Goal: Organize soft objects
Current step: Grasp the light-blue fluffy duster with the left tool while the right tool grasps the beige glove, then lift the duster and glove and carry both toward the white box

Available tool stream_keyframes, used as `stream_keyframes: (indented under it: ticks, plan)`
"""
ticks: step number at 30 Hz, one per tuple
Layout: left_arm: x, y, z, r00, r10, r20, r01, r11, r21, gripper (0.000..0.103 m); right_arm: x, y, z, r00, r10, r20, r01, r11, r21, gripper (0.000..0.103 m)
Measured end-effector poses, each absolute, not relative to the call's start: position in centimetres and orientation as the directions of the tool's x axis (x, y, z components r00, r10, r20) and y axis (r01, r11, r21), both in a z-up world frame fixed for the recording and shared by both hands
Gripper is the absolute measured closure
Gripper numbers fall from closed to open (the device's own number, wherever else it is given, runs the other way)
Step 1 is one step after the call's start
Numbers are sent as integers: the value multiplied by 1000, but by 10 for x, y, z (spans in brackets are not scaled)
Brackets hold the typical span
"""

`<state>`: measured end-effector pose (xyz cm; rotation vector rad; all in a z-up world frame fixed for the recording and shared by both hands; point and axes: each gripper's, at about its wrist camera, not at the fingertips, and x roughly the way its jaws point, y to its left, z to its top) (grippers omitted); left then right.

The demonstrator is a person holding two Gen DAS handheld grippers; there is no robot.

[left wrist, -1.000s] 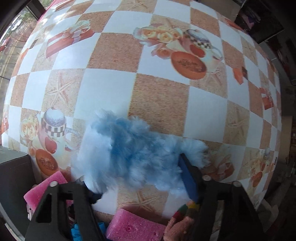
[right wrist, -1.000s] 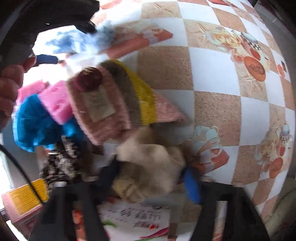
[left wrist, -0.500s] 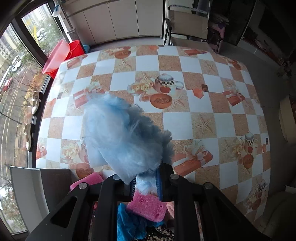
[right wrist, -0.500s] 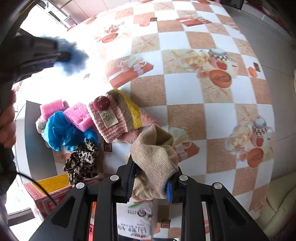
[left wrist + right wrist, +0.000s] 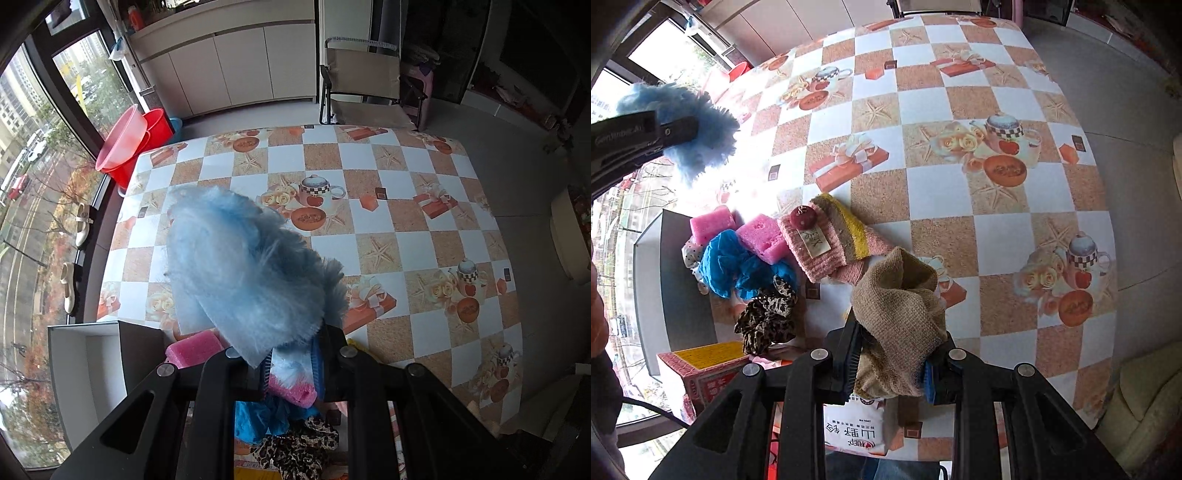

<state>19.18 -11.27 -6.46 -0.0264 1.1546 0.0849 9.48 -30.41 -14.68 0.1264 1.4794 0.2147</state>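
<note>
My left gripper (image 5: 291,369) is shut on a fluffy light-blue cloth (image 5: 243,269), which hangs high above the table; the same blue cloth (image 5: 698,133) shows at the upper left of the right wrist view. My right gripper (image 5: 890,373) is shut on a tan knitted cloth (image 5: 901,314), lifted off the table. On the table's near left lie two pink sponges (image 5: 761,240), a blue mesh puff (image 5: 735,266), a leopard-print scrunchie (image 5: 768,317) and a pink striped knitted piece (image 5: 827,240).
A checkered tablecloth (image 5: 942,192) covers the table. A dark open box (image 5: 88,365) stands at the table's left edge. A red-and-yellow carton (image 5: 701,365) and a white printed bag (image 5: 853,432) lie near the front. A folding chair (image 5: 365,88) stands beyond the far edge, red tubs (image 5: 129,140) at the window.
Both grippers closed on their cloths and rose well above the table. The blue cloth came off the table with the left one, the tan cloth with the right.
</note>
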Motion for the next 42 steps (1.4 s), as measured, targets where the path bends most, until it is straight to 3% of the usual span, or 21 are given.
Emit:
stream_keyframes:
  ticks: [13, 25, 30, 36, 42]
  plan:
    - [174, -116, -43, 413, 100, -905, -98, 993, 64, 84, 104, -332, -100, 171, 368, -914, -44, 930, 366, 74]
    - [123, -91, 9, 452, 83, -888, -166, 986, 8, 84, 101, -347, -74, 190, 393, -899, -64, 919, 389, 74]
    - [96, -74, 32, 446, 131, -886, -228, 973, 29, 84, 99, -336, -73, 168, 427, -888, -95, 904, 417, 74]
    - [66, -58, 41, 429, 176, -886, -260, 963, 65, 84, 96, -317, -68, 160, 431, -888, -122, 901, 416, 74]
    - [53, -44, 31, 415, 141, -899, -233, 971, 45, 84, 83, -301, -61, 184, 400, -898, -105, 916, 387, 74]
